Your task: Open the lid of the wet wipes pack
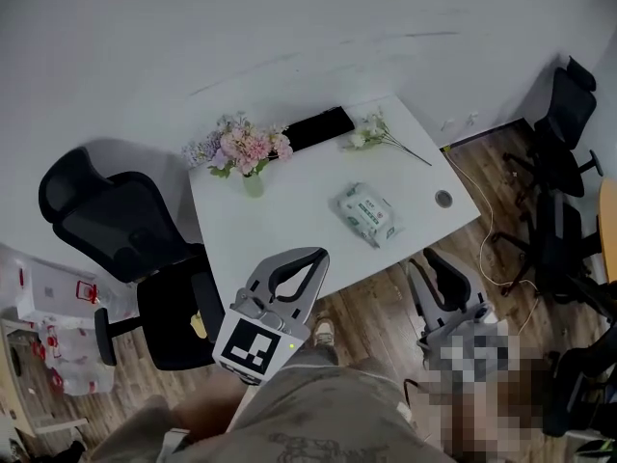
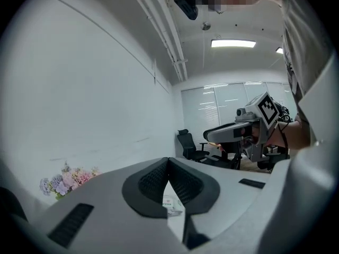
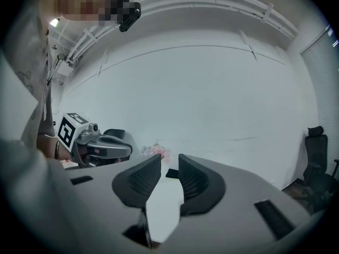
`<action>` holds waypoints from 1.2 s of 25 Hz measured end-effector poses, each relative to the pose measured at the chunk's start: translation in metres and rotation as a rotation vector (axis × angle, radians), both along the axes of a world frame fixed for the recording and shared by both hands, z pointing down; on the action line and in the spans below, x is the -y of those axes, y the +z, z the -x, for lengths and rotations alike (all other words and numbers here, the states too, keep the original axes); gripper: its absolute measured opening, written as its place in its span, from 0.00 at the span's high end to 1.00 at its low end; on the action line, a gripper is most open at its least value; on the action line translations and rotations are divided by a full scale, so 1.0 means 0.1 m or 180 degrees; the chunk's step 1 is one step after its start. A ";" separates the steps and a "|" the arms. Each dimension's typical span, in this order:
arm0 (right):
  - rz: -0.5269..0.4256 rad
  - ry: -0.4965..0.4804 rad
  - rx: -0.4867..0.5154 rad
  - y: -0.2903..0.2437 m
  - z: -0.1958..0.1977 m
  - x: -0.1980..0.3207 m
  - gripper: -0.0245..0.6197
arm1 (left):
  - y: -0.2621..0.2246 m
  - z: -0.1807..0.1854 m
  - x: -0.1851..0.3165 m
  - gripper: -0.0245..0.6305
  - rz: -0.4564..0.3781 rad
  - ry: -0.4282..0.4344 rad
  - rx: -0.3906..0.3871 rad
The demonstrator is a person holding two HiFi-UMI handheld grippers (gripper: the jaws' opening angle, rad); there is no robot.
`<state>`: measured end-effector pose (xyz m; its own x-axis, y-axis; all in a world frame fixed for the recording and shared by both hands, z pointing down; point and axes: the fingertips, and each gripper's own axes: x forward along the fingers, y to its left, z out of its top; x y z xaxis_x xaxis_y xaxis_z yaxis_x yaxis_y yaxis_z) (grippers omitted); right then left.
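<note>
The table stands against the wall, with a vase of flowers at its back left, a loose sprig at its back right and a flat slab between them. The wet wipes pack lies right of centre, near the front edge. An office chair stands left of the table and more chairs right of it, while the left gripper and right gripper are before its front edge.

White bench on a wood floor. On it:
- vase of pink and lilac flowers, far left corner
- black flat slab, far edge
- loose flower sprig, just beside the slab
- wet wipes pack, lying flat, right of middle
- round fitting, near the right edge
</note>
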<state>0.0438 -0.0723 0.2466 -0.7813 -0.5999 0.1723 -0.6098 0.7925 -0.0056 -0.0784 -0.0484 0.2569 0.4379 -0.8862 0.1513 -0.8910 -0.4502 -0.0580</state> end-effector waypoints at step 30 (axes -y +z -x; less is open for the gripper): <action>0.0318 -0.0979 -0.0721 0.91 0.55 1.64 0.74 | 0.59 0.18 1.39 0.94 0.0415 -0.0939 0.0007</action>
<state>-0.0107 -0.2363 0.3379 -0.8575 -0.3152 0.4067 -0.3385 0.9408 0.0155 -0.0960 -0.1879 0.3161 0.1647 -0.9480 0.2725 -0.9842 -0.1763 -0.0187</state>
